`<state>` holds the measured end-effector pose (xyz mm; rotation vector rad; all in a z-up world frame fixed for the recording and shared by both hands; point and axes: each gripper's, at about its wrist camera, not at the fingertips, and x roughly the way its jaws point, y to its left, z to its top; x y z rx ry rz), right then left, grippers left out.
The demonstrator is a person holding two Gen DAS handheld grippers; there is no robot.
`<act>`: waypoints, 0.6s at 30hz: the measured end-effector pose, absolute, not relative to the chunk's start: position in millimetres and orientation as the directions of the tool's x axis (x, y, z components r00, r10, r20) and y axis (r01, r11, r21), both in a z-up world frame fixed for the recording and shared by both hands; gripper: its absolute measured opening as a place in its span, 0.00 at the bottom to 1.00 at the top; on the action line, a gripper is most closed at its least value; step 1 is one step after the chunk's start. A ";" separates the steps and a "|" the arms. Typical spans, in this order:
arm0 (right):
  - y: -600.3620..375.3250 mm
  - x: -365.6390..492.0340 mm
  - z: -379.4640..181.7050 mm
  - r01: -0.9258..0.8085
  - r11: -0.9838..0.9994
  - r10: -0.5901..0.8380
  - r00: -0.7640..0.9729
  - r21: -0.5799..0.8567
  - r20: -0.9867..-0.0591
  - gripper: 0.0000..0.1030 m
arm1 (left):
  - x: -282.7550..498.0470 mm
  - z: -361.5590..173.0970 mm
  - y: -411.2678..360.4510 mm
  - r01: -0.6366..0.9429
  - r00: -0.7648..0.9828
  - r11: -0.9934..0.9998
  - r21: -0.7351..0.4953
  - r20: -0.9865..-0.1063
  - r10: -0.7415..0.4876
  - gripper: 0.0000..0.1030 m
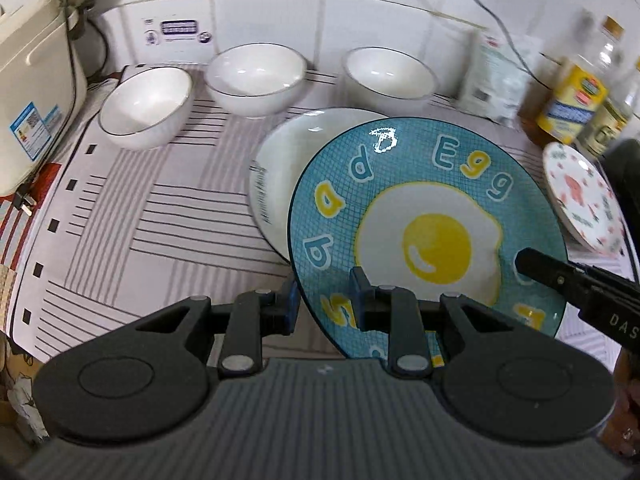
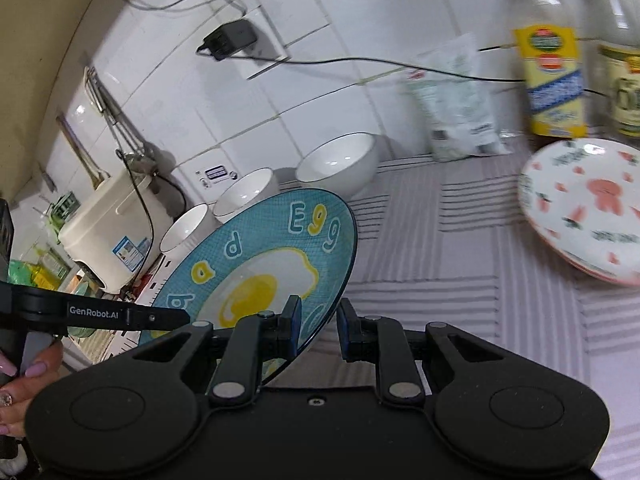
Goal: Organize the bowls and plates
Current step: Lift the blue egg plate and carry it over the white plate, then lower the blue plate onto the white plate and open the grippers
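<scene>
Item: blue egg plate [image 1: 428, 216], round, turquoise grid ground, fried-egg motif at centre with lettering round the rim; held tilted above the worktop [image 1: 120, 208] by two pairs of tongs at once. Left tongs [image 1: 326, 300]: jaws narrowed onto the plate's near rim, one pad under the plate and one on its face, gripping it. Right tongs [image 2: 318, 326]: nearly closed, the plate's near edge running between the pads; seen from the left wrist view its black finger lies over the plate's right rim. Beyond the left tongs, partly under the held plate: one white plate [image 1: 276, 160] with a dark rim line, lying flat on the striped cloth [image 1: 168, 216] that covers the worktop. Further beyond, in a row before the tiled wall [image 1: 360, 8]: three white bowls with thin dark rims, namely left bowl [image 1: 146, 106], middle bowl [image 1: 256, 76] and right bowl [image 1: 390, 74], each upright and standing apart from its neighbours. To the right of the right tongs and well apart from the held plate: a pink patterned plate [image 2: 584, 208], white with pink figures, lying on the cloth. Beyond that plate: a pale packet [image 2: 456, 100] leaning at the wall, and two bottles, one with a yellow label [image 2: 550, 68]. Far left of the left tongs: a cream appliance [image 1: 36, 80] with its cord. A person's hand [image 2: 24, 376] shows at the lower left of the right wrist view, grasping the left tongs' handle.
</scene>
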<state>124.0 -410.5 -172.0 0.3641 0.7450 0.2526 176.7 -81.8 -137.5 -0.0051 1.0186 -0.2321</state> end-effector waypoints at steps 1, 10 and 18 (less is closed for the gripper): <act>-406.1 131.8 -174.3 -0.102 0.908 0.355 0.705 0.407 -0.614 0.23 | 181.8 -139.9 -78.5 0.182 0.504 0.977 -0.111 -0.842 -0.189 0.23; -379.2 178.9 -192.0 -0.152 0.917 0.368 0.678 0.369 -0.636 0.23 | 216.9 -159.0 -57.6 0.145 0.475 0.982 -0.121 -0.862 -0.176 0.23; -363.1 196.3 -205.1 -0.099 0.930 0.326 0.671 0.355 -0.666 0.23 | 236.4 -169.8 -53.3 0.127 0.449 0.986 -0.109 -0.880 -0.155 0.23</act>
